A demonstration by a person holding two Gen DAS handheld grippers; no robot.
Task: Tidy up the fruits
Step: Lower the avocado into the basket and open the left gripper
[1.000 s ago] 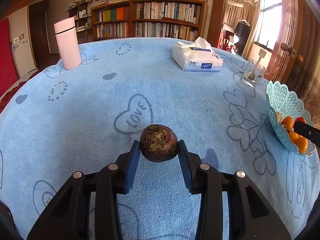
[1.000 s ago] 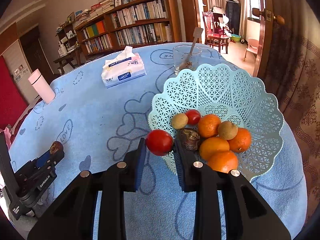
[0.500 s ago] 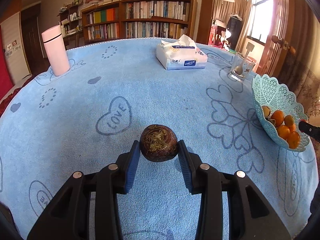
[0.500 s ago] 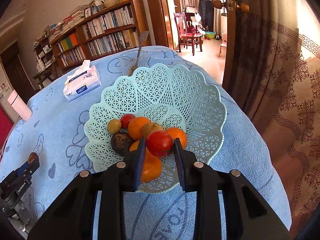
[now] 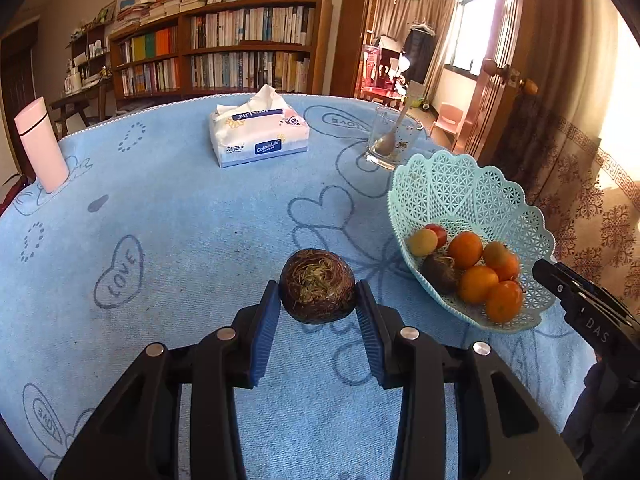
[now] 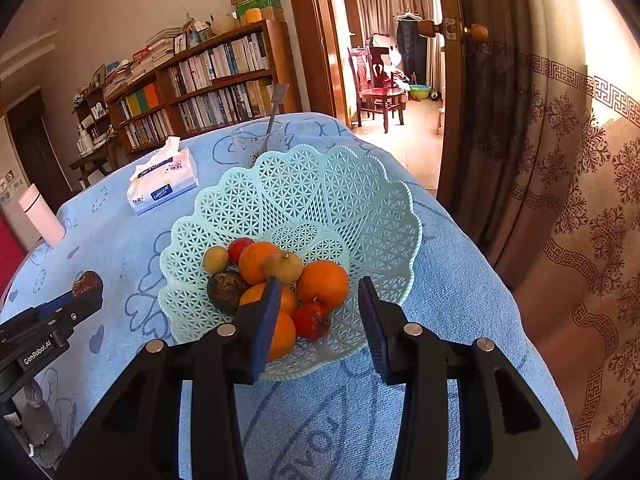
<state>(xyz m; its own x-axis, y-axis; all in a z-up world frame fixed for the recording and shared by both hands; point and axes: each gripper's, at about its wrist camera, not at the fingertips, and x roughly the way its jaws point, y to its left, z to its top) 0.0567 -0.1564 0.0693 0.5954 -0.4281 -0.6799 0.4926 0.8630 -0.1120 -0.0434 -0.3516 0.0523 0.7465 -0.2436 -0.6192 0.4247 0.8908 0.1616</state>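
Left claw: I have my left gripper (image 5: 317,312) clenched on the dark brown, rough round fruit (image 5: 317,286), lifted over the blue towel-like tablecloth (image 5: 180,216).
Right claw: my right gripper (image 6: 318,322) is released, jaws spread wide and holding nothing, poised over the near rim of the pale green lattice plastic basket (image 6: 320,196).
Basket contents: oranges (image 6: 322,284), a small red tomato (image 6: 311,321) lying between the jaws, a dark passion fruit (image 6: 226,292), and small tan fruits.
Basket position: right of the held fruit, near the table's right edge.
Farther off: a white tissue pack (image 5: 258,132), a clear glass with a spoon (image 5: 390,138), and a pink cylindrical flask (image 5: 40,144) far left.
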